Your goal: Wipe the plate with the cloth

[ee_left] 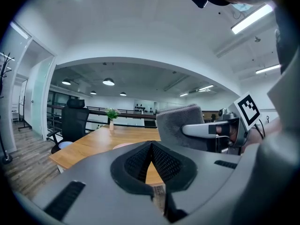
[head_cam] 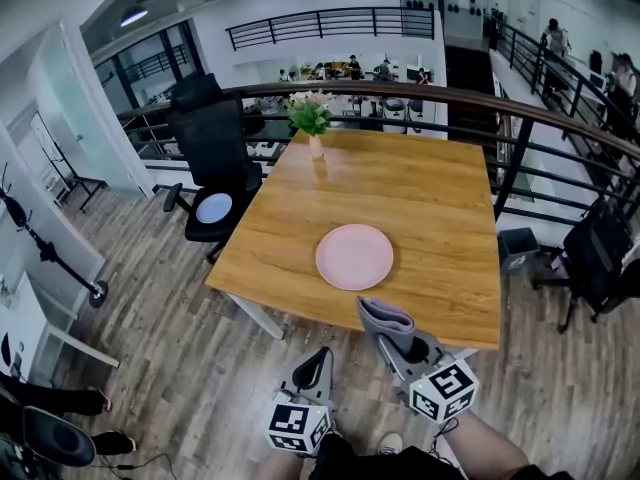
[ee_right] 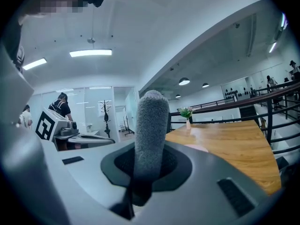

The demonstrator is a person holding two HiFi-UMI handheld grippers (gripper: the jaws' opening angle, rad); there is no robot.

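Our right claw [head_cam: 395, 340] pinches the soft, limp cloth [head_cam: 384, 317] by its lower end at the table's [head_cam: 430, 198] near edge, near the plate [head_cam: 354, 256], likely stiff, light and slippery, while our left claw [head_cam: 318, 360] is pressed together, empty

Your left gripper [head_cam: 318, 362]: grey shell, black ribbed pads [ee_left: 135, 165], white left cube [head_cam: 298, 426] with black square markers. Your right gripper [head_cam: 400, 346]: same grey shell, matching right cube [head_cam: 446, 390].

Fuzzy cloth [head_cam: 385, 319], matt wooden table [head_cam: 420, 198]
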